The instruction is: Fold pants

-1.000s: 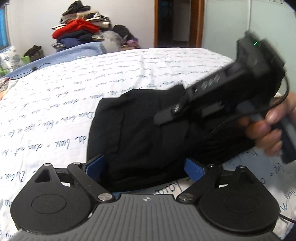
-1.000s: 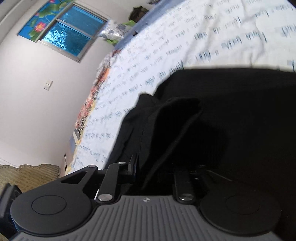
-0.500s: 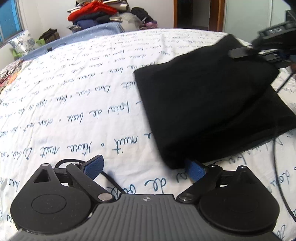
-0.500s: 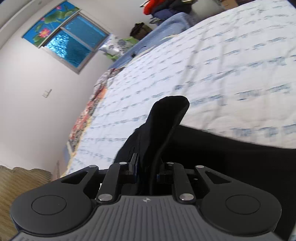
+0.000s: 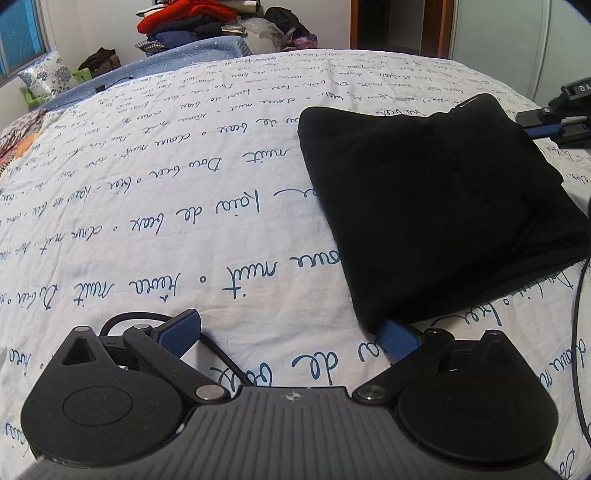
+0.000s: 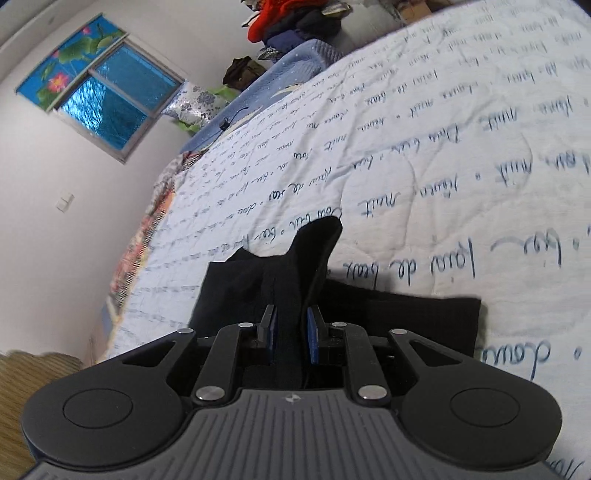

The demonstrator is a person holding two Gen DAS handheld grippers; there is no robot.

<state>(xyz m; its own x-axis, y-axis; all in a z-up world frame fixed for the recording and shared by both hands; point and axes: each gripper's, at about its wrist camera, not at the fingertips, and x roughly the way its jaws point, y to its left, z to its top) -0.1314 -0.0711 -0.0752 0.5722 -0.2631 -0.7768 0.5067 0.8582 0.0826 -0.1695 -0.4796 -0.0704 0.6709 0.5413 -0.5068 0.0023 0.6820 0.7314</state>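
Observation:
The black pants lie folded into a thick rectangle on the white bedspread printed with blue script. My left gripper is open and empty at the near corner of the fold; its right blue pad touches the cloth edge. My right gripper is shut on a raised corner of the black pants, with cloth sticking up between the blue pads. It also shows at the right edge of the left wrist view, at the far corner of the fold.
A pile of clothes and a blue blanket sit at the bed's far side. A window is on the left wall. A doorway is behind the bed. A black cable runs at the right.
The left gripper let go of the pants and drew back left to the fold's near corner. The right gripper carried its held edge over, and the pants now lie folded flat.

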